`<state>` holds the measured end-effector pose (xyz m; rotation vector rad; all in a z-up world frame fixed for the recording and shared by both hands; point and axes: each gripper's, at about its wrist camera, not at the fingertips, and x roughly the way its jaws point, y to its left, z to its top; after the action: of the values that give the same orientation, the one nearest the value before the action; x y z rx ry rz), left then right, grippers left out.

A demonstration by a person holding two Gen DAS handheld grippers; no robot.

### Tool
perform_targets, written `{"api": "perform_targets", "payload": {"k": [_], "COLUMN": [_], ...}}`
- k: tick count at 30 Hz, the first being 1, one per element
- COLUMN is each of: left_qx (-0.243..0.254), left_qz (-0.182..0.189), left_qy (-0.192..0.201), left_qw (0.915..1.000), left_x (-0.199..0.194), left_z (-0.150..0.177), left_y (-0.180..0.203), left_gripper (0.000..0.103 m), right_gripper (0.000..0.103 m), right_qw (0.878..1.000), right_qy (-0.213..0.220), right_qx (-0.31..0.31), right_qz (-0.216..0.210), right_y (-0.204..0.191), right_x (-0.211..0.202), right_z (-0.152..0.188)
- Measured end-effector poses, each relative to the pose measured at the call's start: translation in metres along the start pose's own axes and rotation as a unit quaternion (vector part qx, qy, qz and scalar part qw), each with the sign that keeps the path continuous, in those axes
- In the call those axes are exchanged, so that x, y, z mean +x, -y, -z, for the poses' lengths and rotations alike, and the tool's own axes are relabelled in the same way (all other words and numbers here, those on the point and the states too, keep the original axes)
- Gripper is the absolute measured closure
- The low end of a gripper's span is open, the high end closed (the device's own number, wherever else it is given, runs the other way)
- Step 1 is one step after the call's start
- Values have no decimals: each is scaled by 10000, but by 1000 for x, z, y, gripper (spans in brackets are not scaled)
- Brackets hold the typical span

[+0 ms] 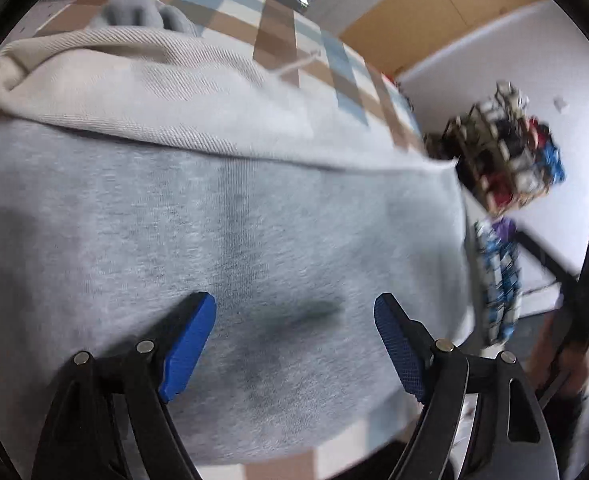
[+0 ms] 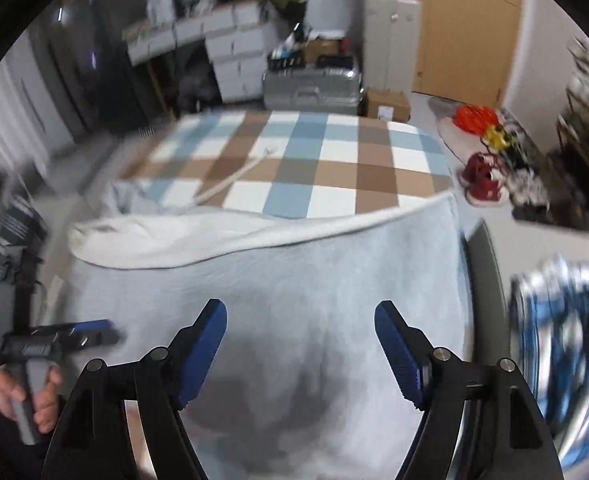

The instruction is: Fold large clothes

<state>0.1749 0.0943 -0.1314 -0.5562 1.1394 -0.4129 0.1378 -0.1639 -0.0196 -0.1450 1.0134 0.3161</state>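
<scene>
The left wrist view is showing the left gripper hanging spread over a grey garment, with nothing between its blue pads and only cloth beneath. The garment is lying flat on a checked cover, a cream folded edge running across its far side and a grey bunch, possibly a sleeve or hood, lying beyond that at the far left. The right wrist view is showing the right gripper equally spread and empty above the same cloth, which is reaching the cover's right edge. The fold appears laid, so the next grip should probably be taken at a near corner, pinching all layers together and lifting evenly so the cream edge is not dragged askew. Only the right wrist view is taking in the person's hand on the other tool at near left, a white cord on the cover and red shoes on the floor; motion blur is softening both views.
</scene>
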Motion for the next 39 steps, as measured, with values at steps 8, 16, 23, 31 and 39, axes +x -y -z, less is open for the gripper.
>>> {"api": "perform_targets", "payload": {"k": [8, 16, 23, 31, 39], "left_qx": [695, 623, 545, 636, 657], "left_qz": [-281, -311, -380, -483, -434], "left_qy": [-156, -181, -114, -49, -71], "left_qw": [9971, 9974, 9977, 9968, 9969], "left_x": [3, -1, -2, -1, -4], "left_z": [-6, -4, -4, -3, -2], "left_y": [2, 7, 7, 10, 8], "left_gripper": [25, 25, 24, 23, 23], "right_gripper": [26, 17, 94, 95, 71], "right_qw": [9815, 9691, 9812, 9935, 9870], "right_qy": [-627, -852, -833, -340, 550], "right_qx": [-1802, -2289, -1555, -1003, -1029], "right_qz": [175, -348, -780, -426, 1108], "right_y": [-51, -64, -60, -69, -73], "right_x": [96, 141, 141, 149, 148], "right_z": [-30, -47, -64, -84, -106]}}
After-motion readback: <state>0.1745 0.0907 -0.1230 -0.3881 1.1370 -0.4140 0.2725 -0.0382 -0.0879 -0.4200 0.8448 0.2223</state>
